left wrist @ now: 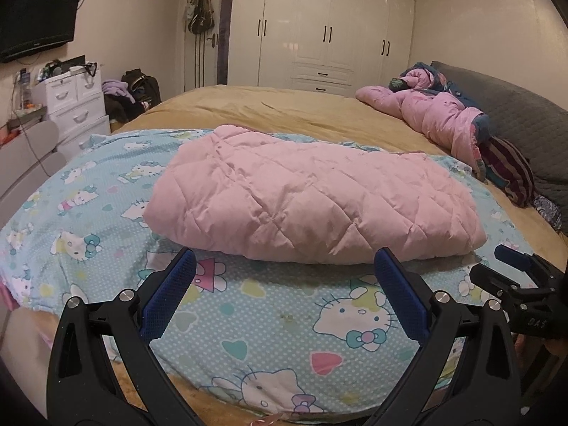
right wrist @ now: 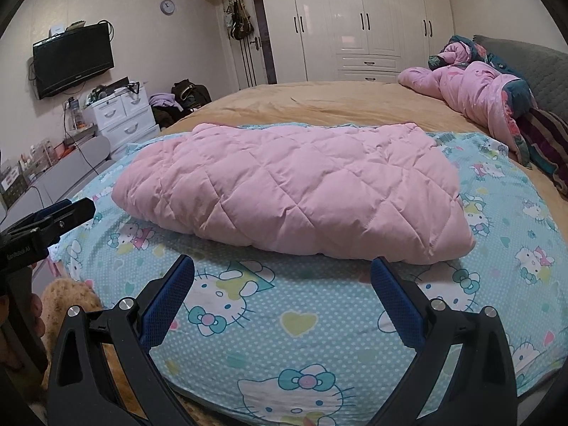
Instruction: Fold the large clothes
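A pink quilted padded garment [left wrist: 305, 198] lies folded into a long bundle on a light blue cartoon-cat sheet [left wrist: 269, 323] on the bed; it also shows in the right wrist view [right wrist: 298, 188]. My left gripper [left wrist: 284, 259] is open and empty, just short of the bundle's near edge. My right gripper [right wrist: 282, 264] is open and empty, also just short of the near edge. The right gripper shows at the right edge of the left wrist view [left wrist: 514, 266], and the left gripper at the left edge of the right wrist view [right wrist: 60, 216].
A tan bedspread [left wrist: 291, 110] covers the bed. Crumpled pink and dark clothes [left wrist: 443, 113] lie by the grey headboard [left wrist: 525, 124]. White wardrobes [left wrist: 326, 28], a drawer unit [left wrist: 76, 103] and a wall television [left wrist: 35, 21] stand beyond.
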